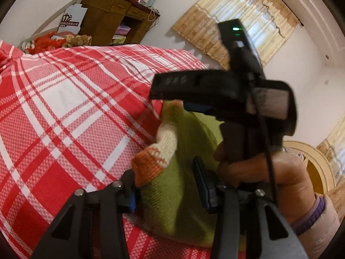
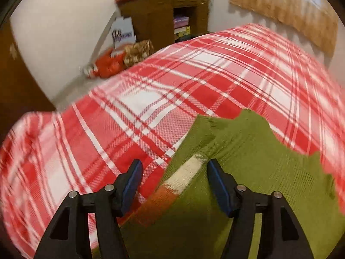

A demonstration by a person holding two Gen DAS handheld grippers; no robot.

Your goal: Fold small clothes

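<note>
Covering bed, red plaid blanket (image 2: 194,82), wooden cabinet (image 2: 163,13), curtains (image 1: 237,21)

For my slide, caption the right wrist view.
Open right gripper above green knitted sweater on red plaid bedspread.

Two tool-mounted fisheyes, low and close over the plaid bedspread (image 1: 64,108), both toward the wooden cabinet (image 2: 155,17).

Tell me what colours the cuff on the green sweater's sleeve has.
The sleeve cuff is orange, with a cream band above it; clearest in the left wrist view.
</note>
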